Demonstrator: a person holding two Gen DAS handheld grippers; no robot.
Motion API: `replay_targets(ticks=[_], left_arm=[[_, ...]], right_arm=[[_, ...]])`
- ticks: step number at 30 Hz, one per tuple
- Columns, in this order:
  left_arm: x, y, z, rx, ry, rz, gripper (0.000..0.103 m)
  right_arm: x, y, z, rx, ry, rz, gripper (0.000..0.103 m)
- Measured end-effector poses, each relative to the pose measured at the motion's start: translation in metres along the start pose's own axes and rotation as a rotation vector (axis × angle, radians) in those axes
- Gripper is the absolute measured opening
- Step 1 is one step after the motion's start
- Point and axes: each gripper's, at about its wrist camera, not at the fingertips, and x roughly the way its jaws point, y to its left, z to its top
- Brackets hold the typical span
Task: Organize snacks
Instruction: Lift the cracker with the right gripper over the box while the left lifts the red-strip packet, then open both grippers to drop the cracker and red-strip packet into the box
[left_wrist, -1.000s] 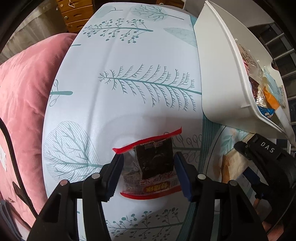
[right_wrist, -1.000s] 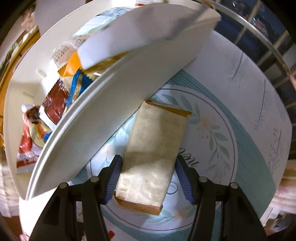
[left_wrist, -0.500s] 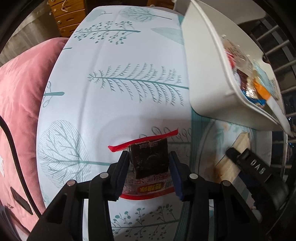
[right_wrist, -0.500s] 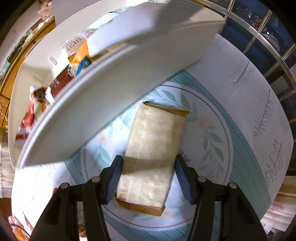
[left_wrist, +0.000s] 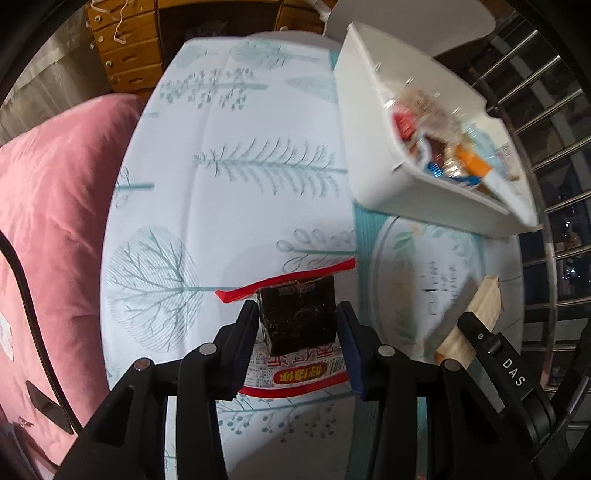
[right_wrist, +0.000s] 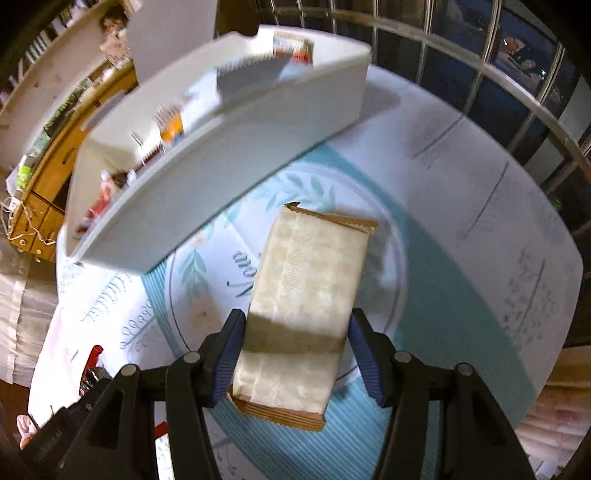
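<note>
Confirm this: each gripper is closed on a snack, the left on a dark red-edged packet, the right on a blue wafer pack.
Not quite: the right gripper holds a beige wafer pack, not blue, as the right wrist view shows. The left gripper does hold the dark red-edged packet.

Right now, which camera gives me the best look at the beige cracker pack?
The right wrist view: the beige cracker pack fills the centre, its whole top face visible, clamped between the right gripper fingers. The left wrist view catches only an edge-on sliver of it at the right, partly behind the other gripper's body.
</note>
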Motion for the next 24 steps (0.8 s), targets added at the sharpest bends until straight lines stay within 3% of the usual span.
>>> replay_targets(ticks=[10,14,24], left_arm=[[-0.046,-0.031,0.029,0.047,-0.057,-0.051,0.042],[-0.057,-0.054,0.051,0.066,-0.109,-0.035,0.042],[-0.058,-0.107,0.104,0.046,-0.237,-0.028,0.042]], right_arm=[[-0.05,-0.025,0.08,-0.064,-0.214,0.022,0.057],[-0.053,-0.032,0.114,-0.128,-0.317,0.025,0.057],[-0.038,-0.031,0.192,-0.228,-0.421,0.113,0.057]])
